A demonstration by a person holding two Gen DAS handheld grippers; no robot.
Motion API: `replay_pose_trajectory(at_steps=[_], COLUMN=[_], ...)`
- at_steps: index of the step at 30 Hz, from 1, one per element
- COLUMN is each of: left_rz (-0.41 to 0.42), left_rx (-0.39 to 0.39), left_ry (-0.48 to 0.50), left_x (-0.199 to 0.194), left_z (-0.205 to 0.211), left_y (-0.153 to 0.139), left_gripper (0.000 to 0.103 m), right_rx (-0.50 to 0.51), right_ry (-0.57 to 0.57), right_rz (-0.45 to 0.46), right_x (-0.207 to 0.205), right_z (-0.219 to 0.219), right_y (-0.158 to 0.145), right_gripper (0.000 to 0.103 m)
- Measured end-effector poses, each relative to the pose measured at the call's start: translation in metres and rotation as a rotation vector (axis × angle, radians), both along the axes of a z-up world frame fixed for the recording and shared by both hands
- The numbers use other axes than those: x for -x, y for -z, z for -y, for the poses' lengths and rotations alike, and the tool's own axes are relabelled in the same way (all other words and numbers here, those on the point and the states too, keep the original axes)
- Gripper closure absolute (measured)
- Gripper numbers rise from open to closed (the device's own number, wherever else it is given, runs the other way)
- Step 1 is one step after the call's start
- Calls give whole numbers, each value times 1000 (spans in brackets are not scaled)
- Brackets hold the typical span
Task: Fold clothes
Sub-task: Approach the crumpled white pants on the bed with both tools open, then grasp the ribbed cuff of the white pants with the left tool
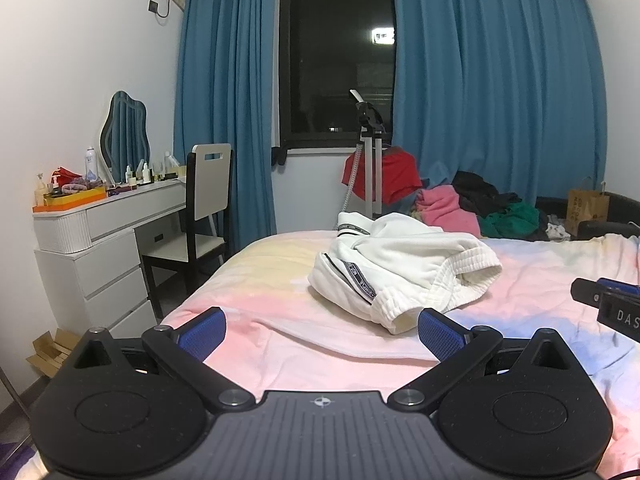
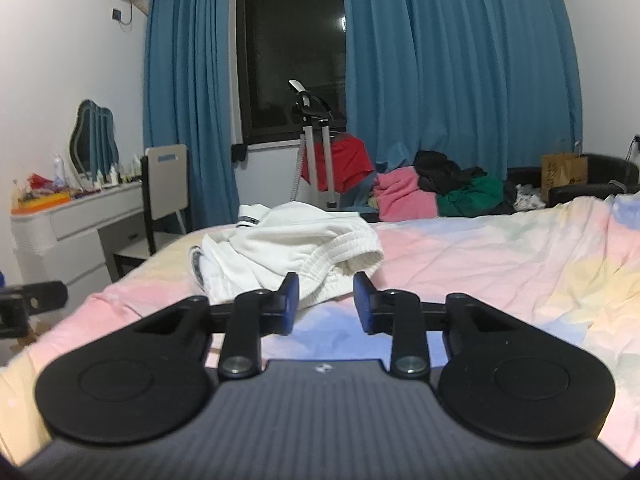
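Note:
A crumpled white garment (image 1: pixel 400 264) with black striped trim lies in a heap on the pastel bed sheet (image 1: pixel 260 312). It also shows in the right wrist view (image 2: pixel 292 248). My left gripper (image 1: pixel 322 330) is wide open and empty, just in front of the garment's near cuff. My right gripper (image 2: pixel 326 300) is partly open and empty, close in front of the garment's ribbed hem. The right gripper also shows at the right edge of the left wrist view (image 1: pixel 608 308).
A pile of pink, black and green clothes (image 1: pixel 480 204) lies past the bed's far edge, by a garment steamer stand (image 1: pixel 370 160) with a red cloth. A white dresser (image 1: pixel 100 248) and chair (image 1: pixel 200 208) stand left. A paper bag (image 1: pixel 586 212) stands far right.

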State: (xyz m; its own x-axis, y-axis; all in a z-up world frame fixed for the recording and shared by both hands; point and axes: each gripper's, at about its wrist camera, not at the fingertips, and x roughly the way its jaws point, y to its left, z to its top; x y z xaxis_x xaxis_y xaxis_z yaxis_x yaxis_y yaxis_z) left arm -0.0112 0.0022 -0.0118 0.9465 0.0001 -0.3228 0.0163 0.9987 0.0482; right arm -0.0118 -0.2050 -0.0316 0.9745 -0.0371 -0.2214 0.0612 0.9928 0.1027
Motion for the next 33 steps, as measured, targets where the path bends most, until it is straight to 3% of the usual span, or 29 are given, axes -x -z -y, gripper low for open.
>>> replay_pose_trajectory(at_steps=[7,12,18,29,33], left_rz=[13,20,17,-14,-31], left_rx=[-33,-24,-45,-56,-125], left_ry=[-15,-33,-6,32,25], left_x=[-1,-5,-6,-16,-43], left_z=[4,-2,5,16,28], left_y=[3,4,11,30,48], left_gripper=[0,0,0,0,0], right_rx=[78,20,-14,-73,-113], right_ry=[27,15,47,96,101], right_rz=[46,18,-14,-28,-42], right_x=[3,1,-2,5,5], right_z=[-7,1,9,23,29], right_y=[0,0,-2,-8,-7], right_gripper=[70,71,86,87,87])
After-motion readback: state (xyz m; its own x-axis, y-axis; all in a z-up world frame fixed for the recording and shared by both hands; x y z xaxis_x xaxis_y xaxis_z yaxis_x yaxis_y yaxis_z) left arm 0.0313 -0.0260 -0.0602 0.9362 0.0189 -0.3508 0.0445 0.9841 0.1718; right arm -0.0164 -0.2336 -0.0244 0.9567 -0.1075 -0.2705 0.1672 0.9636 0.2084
